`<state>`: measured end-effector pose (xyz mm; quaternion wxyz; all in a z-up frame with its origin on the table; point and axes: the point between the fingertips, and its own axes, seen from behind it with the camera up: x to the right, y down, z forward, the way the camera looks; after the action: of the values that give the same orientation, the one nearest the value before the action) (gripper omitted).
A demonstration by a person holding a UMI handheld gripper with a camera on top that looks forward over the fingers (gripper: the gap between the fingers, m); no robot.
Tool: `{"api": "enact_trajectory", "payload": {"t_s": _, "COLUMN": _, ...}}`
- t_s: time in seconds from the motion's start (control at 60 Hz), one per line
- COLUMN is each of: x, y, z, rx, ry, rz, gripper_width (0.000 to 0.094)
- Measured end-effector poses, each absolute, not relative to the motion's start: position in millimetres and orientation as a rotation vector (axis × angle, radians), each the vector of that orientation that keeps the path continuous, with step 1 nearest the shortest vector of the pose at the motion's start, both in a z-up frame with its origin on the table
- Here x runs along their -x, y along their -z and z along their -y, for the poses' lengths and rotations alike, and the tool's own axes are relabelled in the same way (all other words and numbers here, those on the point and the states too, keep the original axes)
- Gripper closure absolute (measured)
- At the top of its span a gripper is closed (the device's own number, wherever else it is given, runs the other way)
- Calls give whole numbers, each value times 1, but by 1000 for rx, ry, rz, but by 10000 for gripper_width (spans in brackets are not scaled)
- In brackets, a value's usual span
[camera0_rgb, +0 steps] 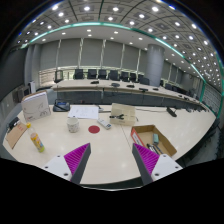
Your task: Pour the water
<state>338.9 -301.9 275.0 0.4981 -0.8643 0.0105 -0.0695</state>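
**Clear container: position relative to the gripper**

Gripper view

1. The clear container [72,124] stands upright on the pale table [110,140]. It lies beyond the fingers and off to the left of the line between them, well apart from both. Whether it holds water cannot be told.
2. The gripper [111,165] is held above the near edge of the table. Its two fingers are spread wide. The magenta pads [76,157] face each other across an unoccupied gap, and only the bare tabletop shows between them. The fingers touch nothing.
3. A small white object [101,125] lies on the table just to the right of the clear container, ahead of the gap between the fingers. Its type cannot be told.
4. A yellow bottle [37,141] lies tilted to the left of the left finger, beside an open cardboard box [14,134] at the table's left end.
5. A second open cardboard box [156,139] sits just ahead of the right finger, with small items inside that are too small to identify.
6. Farther back on the table stand a white box [35,104], a dark object [62,105] next to it, and a tan upright box [123,113] near the centre.
7. Beyond the table, a curved desk [120,92] with a row of dark chairs [95,74] runs across the room below curtained windows.
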Motion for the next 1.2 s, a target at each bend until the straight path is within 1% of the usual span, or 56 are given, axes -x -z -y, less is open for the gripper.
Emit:
{"api": "enact_trajectory", "payload": {"t_s": 0.133, "x": -319, "y": -260, "z": 303, "rx": 2104, "ry": 153, "rz": 11, "gripper_width": 76}}
{"api": "enact_trajectory", "payload": {"t_s": 0.317, "x": -263, "y": -225, "z": 314, "rx": 2149, "ry": 99, "rz": 77, "gripper_width": 76}}
{"api": "enact_trajectory", "payload": {"t_s": 0.517, "x": -155, "y": -173, "z": 323, "rx": 2159, "ry": -11, "rz": 172, "gripper_width": 74}}
{"api": "enact_trajectory", "payload": {"t_s": 0.683, "x": -55, "y": -130, "z": 313, "rx": 2136, "ry": -82, "rz": 217, "gripper_width": 71}}
{"api": "enact_trajectory", "payload": {"t_s": 0.833, "x": 22, "y": -98, "z": 281, "rx": 2089, "ry": -132, "rz": 244, "gripper_width": 71}}
{"api": "enact_trajectory", "payload": {"t_s": 0.933, "x": 58, "y": -90, "z": 246, "rx": 2028, "ry": -151, "rz": 219, "gripper_width": 70}}
{"api": "enact_trajectory", "payload": {"t_s": 1.083, "x": 85, "y": -73, "z": 188, "rx": 1978, "ry": -130, "rz": 163, "gripper_width": 75}}
{"api": "enact_trajectory", "payload": {"t_s": 1.167, "x": 92, "y": -67, "z": 168, "rx": 1960, "ry": -121, "rz": 131, "gripper_width": 81}}
{"api": "enact_trajectory", "payload": {"t_s": 1.2, "x": 95, "y": -66, "z": 160, "rx": 1949, "ry": -123, "rz": 118, "gripper_width": 100}}
